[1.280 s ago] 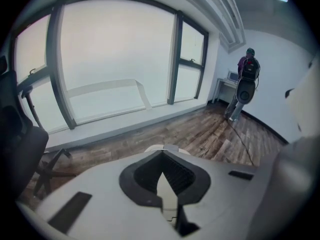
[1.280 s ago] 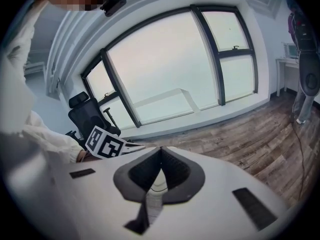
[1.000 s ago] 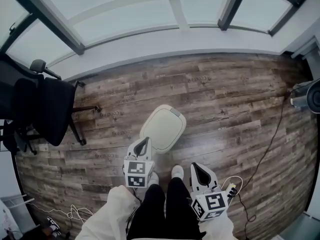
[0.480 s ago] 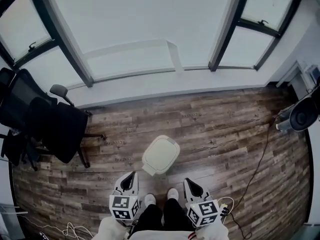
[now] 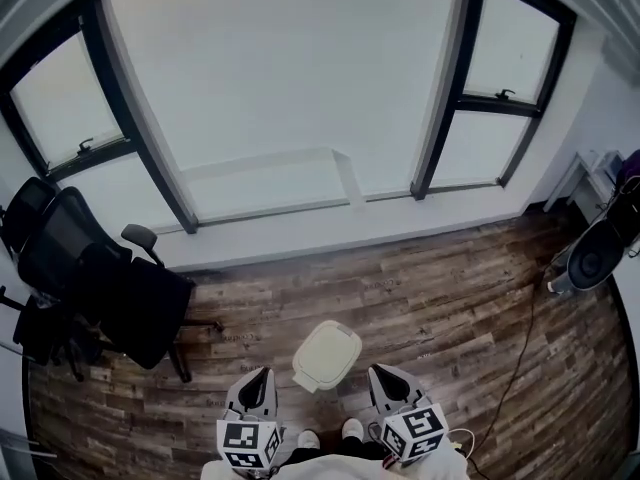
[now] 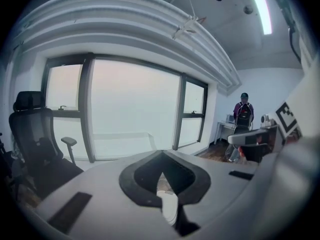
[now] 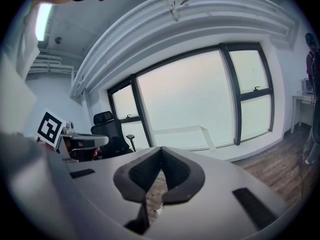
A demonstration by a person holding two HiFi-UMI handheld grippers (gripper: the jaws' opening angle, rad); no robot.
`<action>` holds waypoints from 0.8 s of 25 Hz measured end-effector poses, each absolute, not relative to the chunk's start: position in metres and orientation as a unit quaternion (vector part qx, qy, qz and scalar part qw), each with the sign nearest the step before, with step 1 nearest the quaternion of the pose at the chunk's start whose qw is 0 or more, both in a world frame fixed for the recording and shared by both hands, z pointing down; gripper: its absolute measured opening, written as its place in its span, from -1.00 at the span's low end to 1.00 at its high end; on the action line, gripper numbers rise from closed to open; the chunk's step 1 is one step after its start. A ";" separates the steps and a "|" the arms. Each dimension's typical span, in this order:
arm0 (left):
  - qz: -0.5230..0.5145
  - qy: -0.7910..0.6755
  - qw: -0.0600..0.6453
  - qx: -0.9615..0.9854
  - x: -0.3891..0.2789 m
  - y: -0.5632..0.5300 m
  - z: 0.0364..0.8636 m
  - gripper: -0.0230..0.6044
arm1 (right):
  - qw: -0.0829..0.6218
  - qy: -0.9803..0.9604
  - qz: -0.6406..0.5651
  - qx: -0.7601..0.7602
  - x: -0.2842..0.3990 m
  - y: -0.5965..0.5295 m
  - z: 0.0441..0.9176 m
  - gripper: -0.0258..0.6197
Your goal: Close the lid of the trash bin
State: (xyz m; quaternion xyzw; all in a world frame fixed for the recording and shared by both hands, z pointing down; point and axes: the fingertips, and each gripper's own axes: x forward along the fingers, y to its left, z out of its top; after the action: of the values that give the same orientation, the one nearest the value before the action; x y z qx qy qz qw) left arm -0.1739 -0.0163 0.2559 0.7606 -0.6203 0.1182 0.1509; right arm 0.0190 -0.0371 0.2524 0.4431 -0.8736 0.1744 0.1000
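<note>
Left gripper (image 5: 262,376): jaws pressed together at the tips with nothing between them. In the left gripper view only a slit stays open below the tips, and the cream trash bin (image 6: 168,204) shows through it.
Right gripper (image 5: 375,371): jaws likewise closed tip to tip and empty. The wooden floor (image 7: 152,189) shows through its slit.
Trash bin: lid down, standing just ahead of both grippers and between their lines, touched by neither.
Pose: both grippers are held low and close to the person's body, side by side, with tips pointing forward toward the window wall (image 5: 300,98). The person's shoes (image 5: 352,429) are between them.
Room: bare wooden floor lies ahead of and to the right of the right gripper. An office chair (image 5: 120,303) stands well off to the left of the left gripper. A fan (image 5: 592,260) and a cable (image 5: 522,333) are far to the right.
</note>
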 end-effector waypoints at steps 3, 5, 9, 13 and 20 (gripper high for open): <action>0.107 -0.620 0.138 0.765 -0.174 -0.010 0.234 -0.91 | 0.088 -0.874 0.167 0.448 0.018 -0.029 0.234 -0.85; 0.104 -0.615 0.130 0.771 -0.172 -0.008 0.226 -0.91 | 0.087 -0.872 0.161 0.454 0.017 -0.026 0.227 -0.85; 0.102 -0.600 0.124 0.784 -0.165 -0.004 0.224 -0.91 | 0.087 -0.868 0.158 0.463 0.012 -0.018 0.223 -0.85; 0.098 -0.589 0.119 0.794 -0.173 0.003 0.222 -0.91 | 0.086 -0.864 0.154 0.472 -0.002 -0.007 0.218 -0.85; 0.101 -0.580 0.107 0.802 -0.201 0.016 0.226 -0.91 | 0.076 -0.859 0.149 0.484 -0.035 0.011 0.218 -0.85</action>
State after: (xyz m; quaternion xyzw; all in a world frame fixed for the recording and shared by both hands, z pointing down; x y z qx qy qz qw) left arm -0.2006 0.0161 0.2264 0.8016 -0.5796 0.1007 0.1067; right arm -0.0353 0.0114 0.2180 0.4842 -0.8587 0.1494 0.0765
